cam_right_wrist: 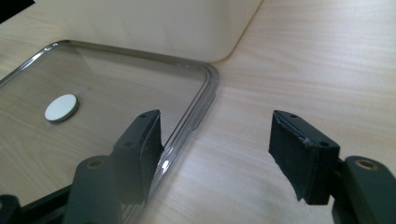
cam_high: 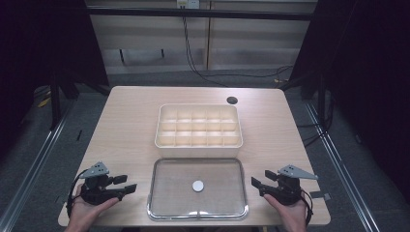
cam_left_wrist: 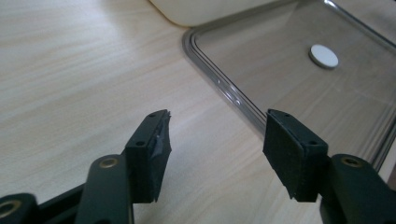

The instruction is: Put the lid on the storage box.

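Two hands hold the left gripper [cam_high: 128, 183] and right gripper [cam_high: 256, 183] with jaws spread and empty, flanking a clear lid [cam_high: 167, 205] that lies flat between them, long axis crosswise, each short edge equally near. Behind the lid, touching it, sits a cream divided box [cam_high: 198, 147] on the wooden table [cam_high: 125, 125]; dark curtains ring the room.

A pale wooden surface [cam_high: 125, 125] carries a cream divided box [cam_high: 198, 125] at centre, with a clear lid [cam_high: 197, 187] just beside it at 6 o'clock.
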`<control>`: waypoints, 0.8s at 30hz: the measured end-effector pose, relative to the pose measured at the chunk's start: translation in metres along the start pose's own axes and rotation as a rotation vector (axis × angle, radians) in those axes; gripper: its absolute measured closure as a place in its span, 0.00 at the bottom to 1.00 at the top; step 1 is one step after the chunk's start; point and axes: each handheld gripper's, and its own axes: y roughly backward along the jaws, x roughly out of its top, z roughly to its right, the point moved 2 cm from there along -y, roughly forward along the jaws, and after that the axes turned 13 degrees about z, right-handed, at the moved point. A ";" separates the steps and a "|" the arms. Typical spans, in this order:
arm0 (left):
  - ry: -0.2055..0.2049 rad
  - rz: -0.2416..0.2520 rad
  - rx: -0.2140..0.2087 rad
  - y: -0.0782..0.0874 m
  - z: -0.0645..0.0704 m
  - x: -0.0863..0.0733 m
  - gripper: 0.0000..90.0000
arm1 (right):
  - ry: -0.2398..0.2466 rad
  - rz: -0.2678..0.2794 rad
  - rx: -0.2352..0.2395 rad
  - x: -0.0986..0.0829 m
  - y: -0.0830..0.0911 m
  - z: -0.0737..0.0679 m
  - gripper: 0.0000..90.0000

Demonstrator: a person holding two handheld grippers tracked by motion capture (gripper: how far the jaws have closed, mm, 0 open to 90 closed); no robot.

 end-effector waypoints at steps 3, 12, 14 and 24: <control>-0.029 -0.015 -0.001 -0.002 0.001 0.000 0.47 | -0.031 -0.034 0.025 0.000 -0.002 0.001 0.39; 0.002 -0.015 -0.016 -0.004 0.004 0.003 0.46 | -0.026 -0.084 0.076 0.003 -0.003 -0.004 0.39; 0.008 -0.022 -0.026 -0.007 0.006 0.004 0.46 | -0.032 -0.082 0.088 0.007 -0.004 -0.005 0.38; -0.027 -0.054 -0.078 -0.022 0.023 0.010 0.47 | -0.020 -0.124 0.147 0.009 -0.014 -0.019 0.39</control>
